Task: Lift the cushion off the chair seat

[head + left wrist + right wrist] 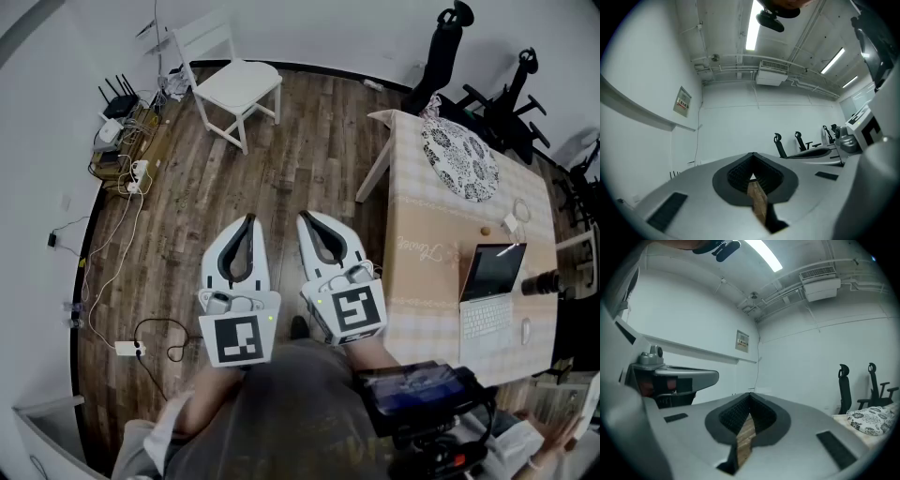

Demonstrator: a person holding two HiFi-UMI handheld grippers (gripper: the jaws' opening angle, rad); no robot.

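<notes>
A white wooden chair [234, 86] stands on the wood floor at the far left, and its seat looks bare. A round black-and-white patterned cushion [458, 157] lies on the far end of the table [422, 253]; it also shows at the right edge as the cushion [873, 421]. My left gripper [249, 219] and right gripper [304, 217] are held level side by side over the floor, well short of the chair. Both are shut, tips meeting, with nothing in them. The left gripper [753, 154] and the right gripper [750, 393] face a white wall.
An open laptop [489, 286] and small items lie on the table's near end. Black office chairs [448, 45] stand behind it. Along the left wall are a router [116, 105], cables and a power strip [126, 348].
</notes>
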